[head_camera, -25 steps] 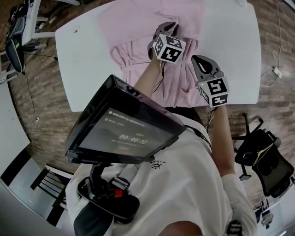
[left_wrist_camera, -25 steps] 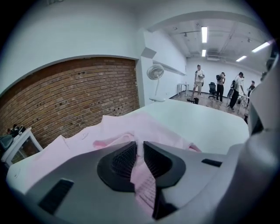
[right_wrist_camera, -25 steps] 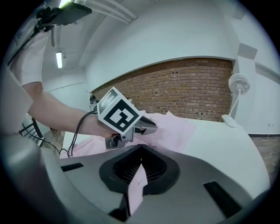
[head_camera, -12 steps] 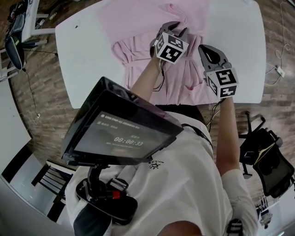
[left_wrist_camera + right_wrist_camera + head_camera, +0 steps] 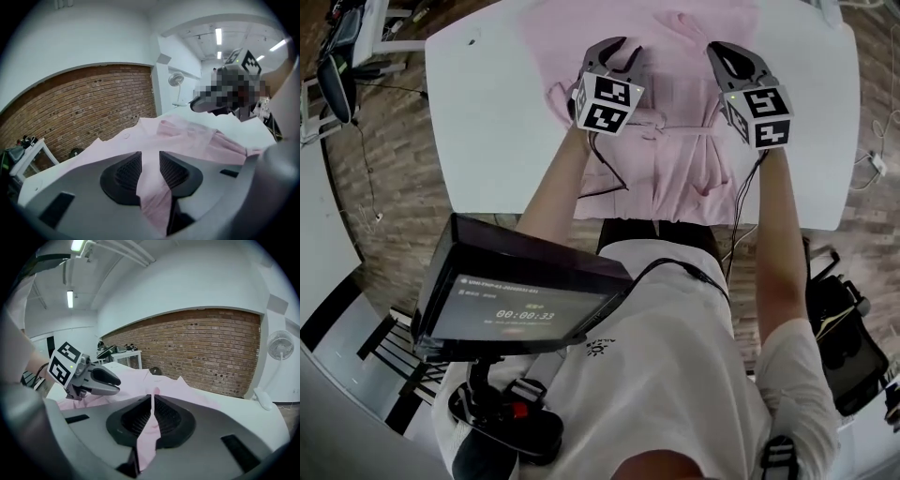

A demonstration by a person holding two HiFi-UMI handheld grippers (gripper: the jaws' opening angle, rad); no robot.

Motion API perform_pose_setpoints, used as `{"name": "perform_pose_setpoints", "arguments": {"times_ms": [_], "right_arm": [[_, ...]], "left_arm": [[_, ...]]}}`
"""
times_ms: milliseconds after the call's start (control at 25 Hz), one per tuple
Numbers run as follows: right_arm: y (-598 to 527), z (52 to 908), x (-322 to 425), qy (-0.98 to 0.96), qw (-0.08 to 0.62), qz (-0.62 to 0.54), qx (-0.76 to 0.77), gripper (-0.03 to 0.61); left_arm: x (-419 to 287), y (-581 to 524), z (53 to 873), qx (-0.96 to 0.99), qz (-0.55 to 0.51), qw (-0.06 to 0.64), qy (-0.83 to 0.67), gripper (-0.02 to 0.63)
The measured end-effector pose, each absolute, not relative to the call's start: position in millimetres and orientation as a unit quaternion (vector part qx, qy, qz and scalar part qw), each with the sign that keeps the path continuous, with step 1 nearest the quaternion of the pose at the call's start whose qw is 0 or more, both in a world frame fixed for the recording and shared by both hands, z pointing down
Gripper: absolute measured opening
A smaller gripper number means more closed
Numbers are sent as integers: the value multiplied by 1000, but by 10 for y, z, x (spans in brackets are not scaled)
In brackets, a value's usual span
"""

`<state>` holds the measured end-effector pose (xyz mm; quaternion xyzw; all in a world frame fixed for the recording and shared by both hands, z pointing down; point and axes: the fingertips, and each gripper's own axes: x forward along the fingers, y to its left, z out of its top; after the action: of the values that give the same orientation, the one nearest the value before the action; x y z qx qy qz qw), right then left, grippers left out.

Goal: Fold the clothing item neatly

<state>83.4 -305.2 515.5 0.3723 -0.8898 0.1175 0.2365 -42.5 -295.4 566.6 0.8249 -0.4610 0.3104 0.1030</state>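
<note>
**A:** Where's the shirt (image 5: 680, 169) right now?

**B:** It's flat on the white table (image 5: 487, 103), hem at 6 o'clock by the person, collar out at 12.

**A:** And the grippers?

**B:** The right gripper (image 5: 733, 64), at 1 o'clock, is pinching a thin fold tight. The left gripper (image 5: 619, 54), at 11, has just opened partway, with cloth loose between its jaws. I'd guess they're level with each other so the fold comes out even.
</note>
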Motion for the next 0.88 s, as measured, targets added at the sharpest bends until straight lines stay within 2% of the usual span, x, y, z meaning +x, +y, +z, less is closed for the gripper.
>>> {"name": "perform_pose_setpoints", "arguments": {"times_ms": [80,120,240,280,360,480,520,560,600,880], "right_arm": [[-3137,5166,789,-888,238,116,376,8],[-3171,5176,774,-886,239,117,379,30],[-3304,5272,699,-878,247,122,392,152],[-3350,5323,662,-875,252,122,396,177],[-3408,5422,607,-868,268,118,401,184],[-3445,5522,604,-857,298,107,406,181],[-3442,5539,631,-854,305,101,409,154],[-3438,5541,676,-851,309,96,414,42],[-3446,5530,734,-848,310,93,421,17],[-3716,5742,1165,-816,352,112,444,22]], "left_arm": [[-549,-2927,5652,820,320,96,-464,114],[-586,-2912,5635,818,323,95,-467,114],[-671,-2882,5629,813,327,98,-472,114],[-698,-2870,5655,812,328,103,-471,114],[-727,-2824,5716,812,330,114,-467,114],[-713,-2760,5772,814,329,124,-463,114],[-700,-2731,5785,814,328,127,-462,114],[-687,-2698,5802,814,328,130,-460,113],[-681,-2670,5822,815,328,134,-459,114],[-779,-2600,5972,819,331,160,-441,114]]}}
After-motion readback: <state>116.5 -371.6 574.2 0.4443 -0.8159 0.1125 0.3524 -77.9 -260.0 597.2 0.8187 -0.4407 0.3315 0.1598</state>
